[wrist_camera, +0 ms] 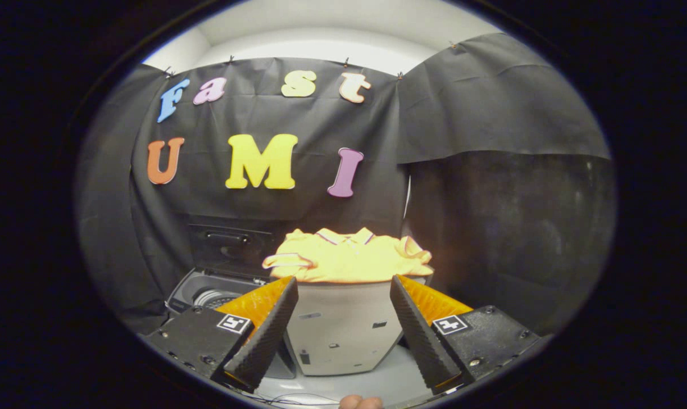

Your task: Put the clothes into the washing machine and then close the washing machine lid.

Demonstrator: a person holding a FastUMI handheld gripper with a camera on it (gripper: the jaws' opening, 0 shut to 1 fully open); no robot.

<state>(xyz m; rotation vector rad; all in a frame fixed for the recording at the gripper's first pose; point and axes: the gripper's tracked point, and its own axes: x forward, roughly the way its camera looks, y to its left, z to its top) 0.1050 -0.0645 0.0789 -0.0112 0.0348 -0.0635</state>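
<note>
Our hand-held gripper [343, 335] has two wedge-shaped fingers [266, 335] with finely ribbed inner faces. Each finger sits on a black block fastened with round screws. Each block carries a small square black-and-white marker [233, 323] near its finger's base.

Grey bin [343, 326] on pale floor [397, 383]; black cloth wall [491, 113] behind.

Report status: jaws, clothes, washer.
Gripper jaws open, holding nothing. Yellow clothes heaped atop a pale bin just ahead between the fingers. Washing machine beside the bin, lid up. Nothing in the way.
</note>
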